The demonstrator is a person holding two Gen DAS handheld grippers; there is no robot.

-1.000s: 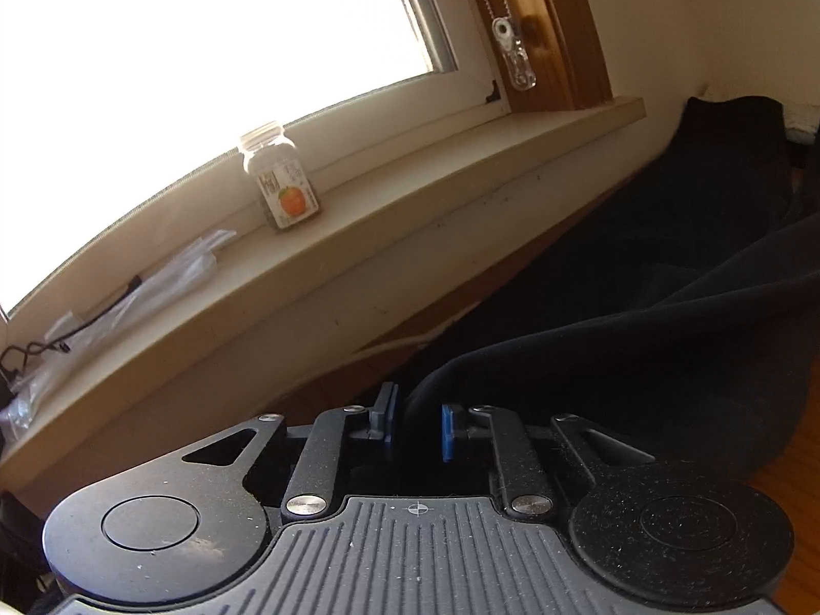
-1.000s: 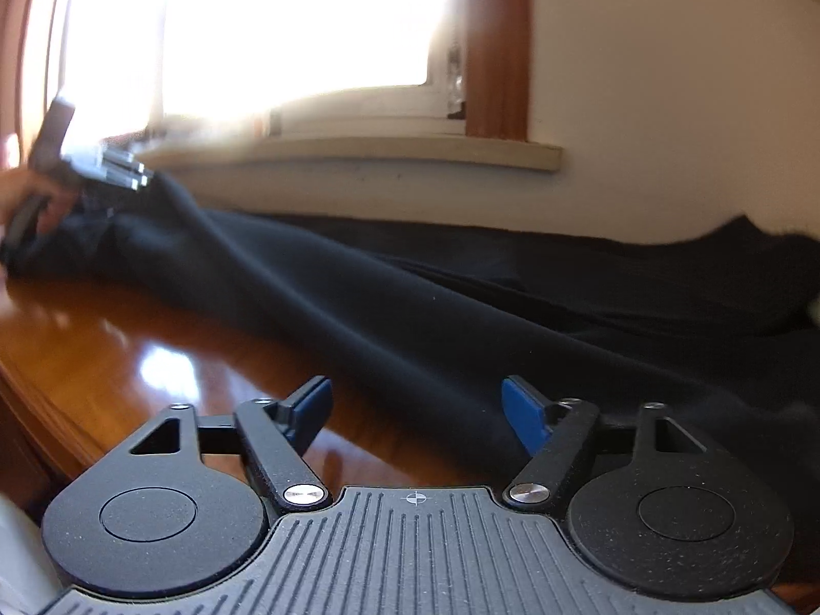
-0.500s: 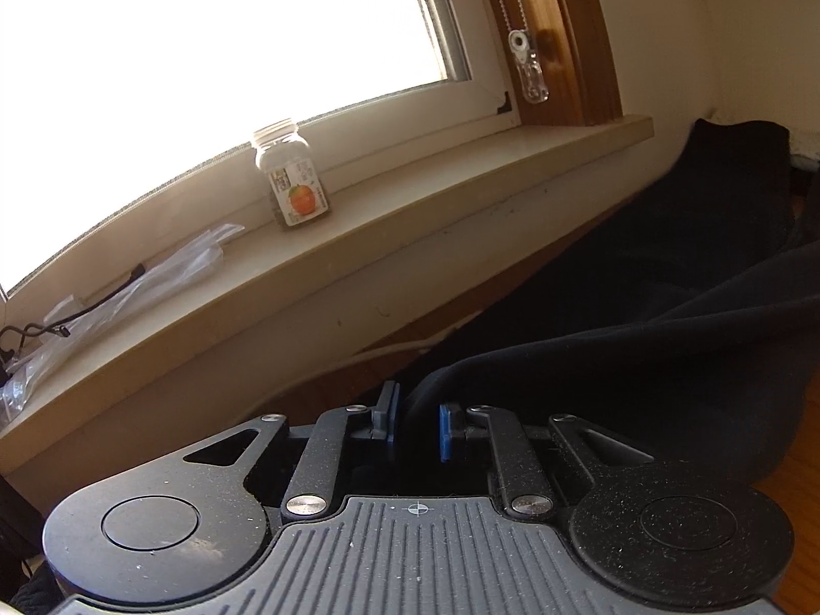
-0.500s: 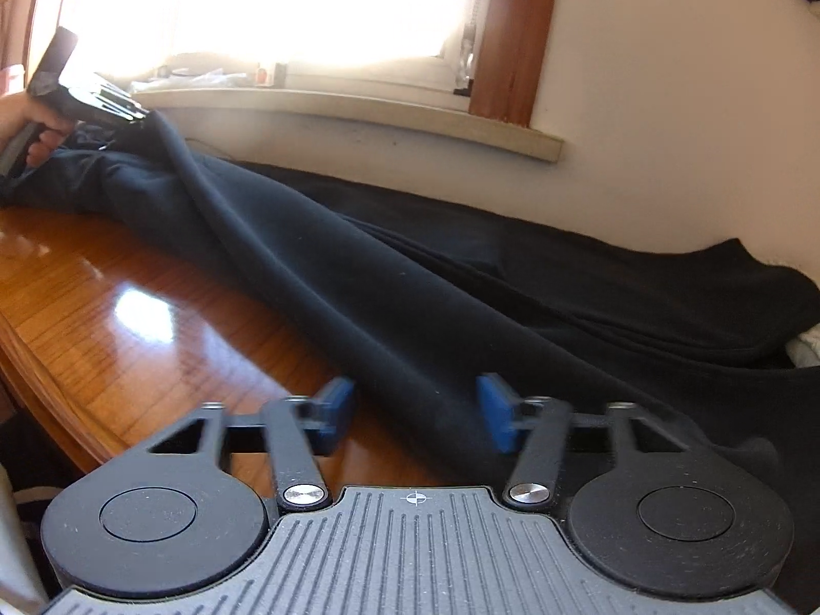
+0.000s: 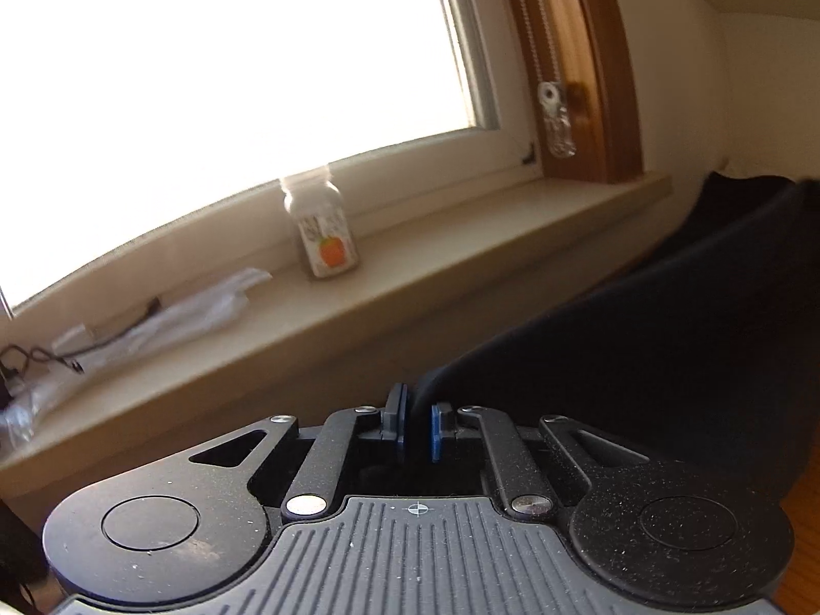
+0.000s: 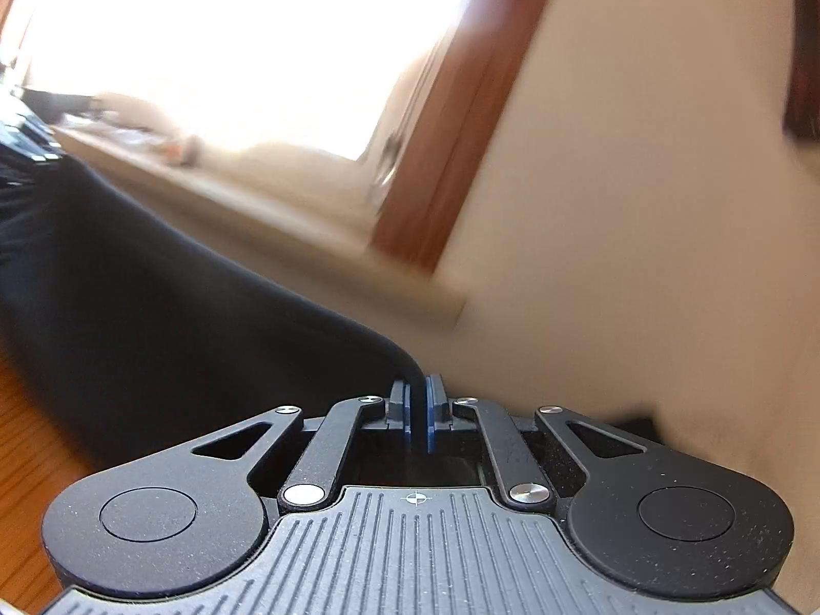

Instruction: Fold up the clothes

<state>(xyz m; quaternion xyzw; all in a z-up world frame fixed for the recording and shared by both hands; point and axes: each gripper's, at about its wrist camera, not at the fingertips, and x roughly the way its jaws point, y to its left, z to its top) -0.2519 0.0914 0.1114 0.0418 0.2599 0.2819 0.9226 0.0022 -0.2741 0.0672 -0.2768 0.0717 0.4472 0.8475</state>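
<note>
Black cloth (image 5: 640,359) hangs stretched between the two grippers, sagging over the wooden table (image 6: 25,441) below the windowsill (image 5: 410,266). Left gripper (image 5: 417,423) has its blue pads nearly together, pinching one edge of the cloth. Right gripper (image 6: 417,412) is clamped just as tight on another edge. On the sill stand a small bottle (image 5: 323,230) and some clear plastic wrap (image 5: 169,315).

I see window (image 5: 230,102) glowing white, too bright. Right view all smeary, wall (image 6: 640,205) blurred. Edges bend. Black cloth (image 5: 666,359) dark, no detail.
</note>
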